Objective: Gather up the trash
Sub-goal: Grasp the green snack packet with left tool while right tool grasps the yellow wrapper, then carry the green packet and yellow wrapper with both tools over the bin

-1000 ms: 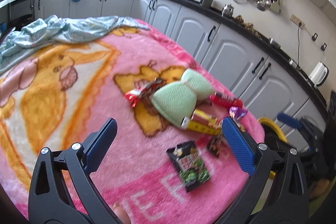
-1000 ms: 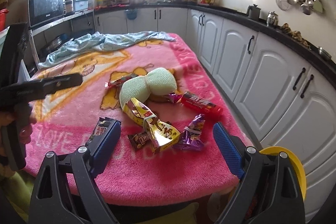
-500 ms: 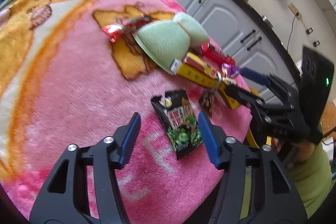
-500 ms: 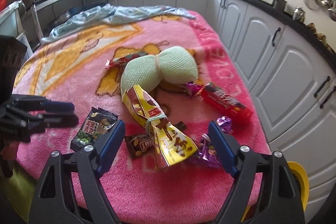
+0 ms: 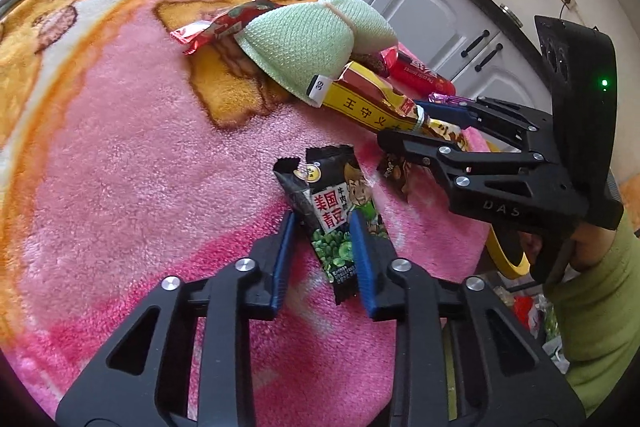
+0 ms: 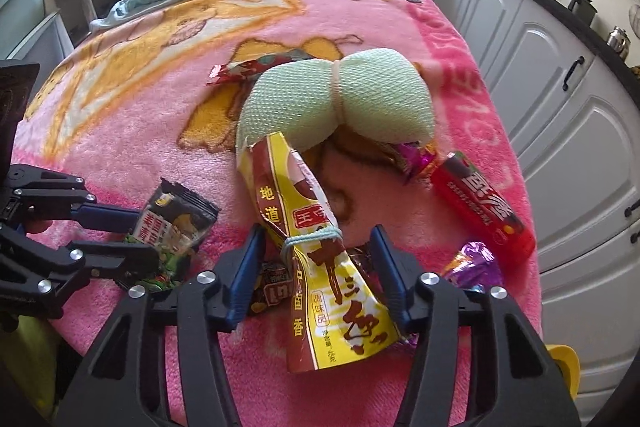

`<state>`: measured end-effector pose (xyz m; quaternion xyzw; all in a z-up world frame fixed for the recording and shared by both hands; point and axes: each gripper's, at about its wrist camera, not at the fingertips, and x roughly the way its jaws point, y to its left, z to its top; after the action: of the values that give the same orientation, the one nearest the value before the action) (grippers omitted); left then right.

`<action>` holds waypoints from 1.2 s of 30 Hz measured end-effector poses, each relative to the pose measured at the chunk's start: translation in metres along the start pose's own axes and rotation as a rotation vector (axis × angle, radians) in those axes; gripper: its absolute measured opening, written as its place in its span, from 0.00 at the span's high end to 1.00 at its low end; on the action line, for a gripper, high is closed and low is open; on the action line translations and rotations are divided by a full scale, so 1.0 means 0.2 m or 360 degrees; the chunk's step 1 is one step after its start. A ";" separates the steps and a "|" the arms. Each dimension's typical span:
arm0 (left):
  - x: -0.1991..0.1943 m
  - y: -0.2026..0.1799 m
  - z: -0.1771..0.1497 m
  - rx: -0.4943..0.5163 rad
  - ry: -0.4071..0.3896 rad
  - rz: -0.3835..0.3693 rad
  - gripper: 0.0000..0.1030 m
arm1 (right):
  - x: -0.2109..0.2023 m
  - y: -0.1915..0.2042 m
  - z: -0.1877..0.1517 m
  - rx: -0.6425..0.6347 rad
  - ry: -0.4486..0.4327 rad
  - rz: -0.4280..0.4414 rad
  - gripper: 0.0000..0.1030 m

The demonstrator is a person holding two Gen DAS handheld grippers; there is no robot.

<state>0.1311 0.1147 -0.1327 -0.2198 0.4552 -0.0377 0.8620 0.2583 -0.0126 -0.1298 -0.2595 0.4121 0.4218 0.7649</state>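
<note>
Mid-grasp on two wrappers at once. Left gripper (image 5: 323, 227) straddling the black-and-green pea snack packet (image 5: 334, 211) near the front edge of the pink blanket (image 5: 140, 167); fingers narrowed on either side of it, not clearly pinching yet. Right gripper (image 6: 316, 255) set around the yellow seasoning pouch (image 6: 320, 267) at its tied waist — fingers apart, gaps on both sides.

Next, by judgement: close both until the film crumples, then lift clear.

Small brown candy wrapper (image 6: 270, 291) tucked under the pouch by the right gripper's left finger — likely to get caught along. Pouch's top end tucked against the green mesh sponge (image 6: 340, 103), could drag it. Red stick pack (image 6: 484, 211), purple foil (image 6: 474, 267), red wrapper (image 6: 256, 67) behind the sponge — all waiting. Yellow bin rim (image 6: 564, 359) just off the table edge.
</note>
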 end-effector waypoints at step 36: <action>-0.22 -0.22 0.03 0.0198 -0.0178 -0.0061 0.98 | -0.45 0.03 -0.12 0.0218 -0.0311 0.0016 0.71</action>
<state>0.1158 0.0895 -0.0779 -0.1761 0.3987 -0.0700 0.8973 0.2156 -0.0672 -0.0657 -0.1623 0.3646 0.4198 0.8151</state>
